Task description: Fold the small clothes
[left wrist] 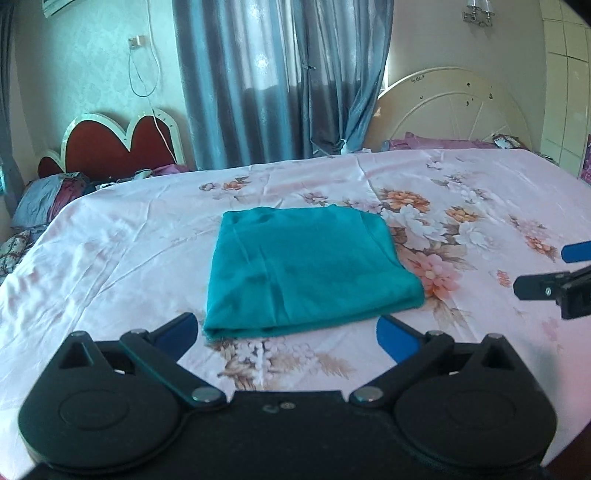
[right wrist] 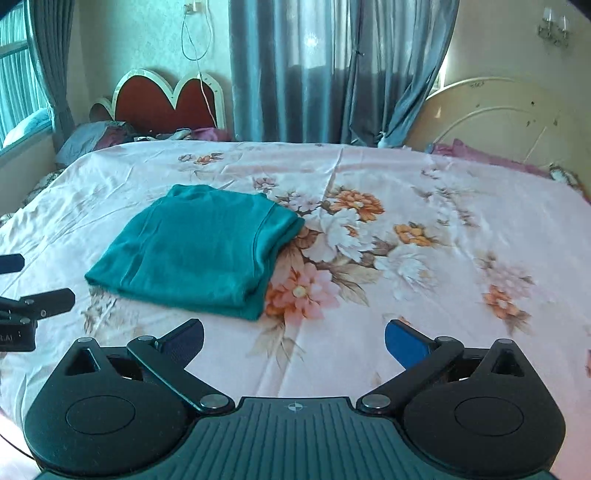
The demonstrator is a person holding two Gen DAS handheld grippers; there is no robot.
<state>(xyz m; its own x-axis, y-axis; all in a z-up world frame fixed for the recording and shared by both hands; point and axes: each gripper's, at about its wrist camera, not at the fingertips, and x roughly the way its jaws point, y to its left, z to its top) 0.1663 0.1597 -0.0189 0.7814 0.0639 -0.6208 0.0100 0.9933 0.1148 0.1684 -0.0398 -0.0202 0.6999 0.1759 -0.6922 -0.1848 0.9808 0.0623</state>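
text: none legible | partial white letters on left gripper (right wrist: pixel 14 338), unreadable

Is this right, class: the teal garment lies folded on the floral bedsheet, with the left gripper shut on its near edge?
Not quite. The left gripper is open, clear of the teal garment, as the left wrist view shows. The garment does lie folded on the floral bedsheet.

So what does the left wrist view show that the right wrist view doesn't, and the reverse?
Only the left wrist view shows the white cabinet at its right edge, the air conditioner corner top left, and the right tongs entering from the right. Only the right wrist view shows the window at left and the left tongs at its left edge. Both show the folded teal garment lying free on the floral bedsheet, the grey curtains and the red headboard; both tongs stand open and empty.
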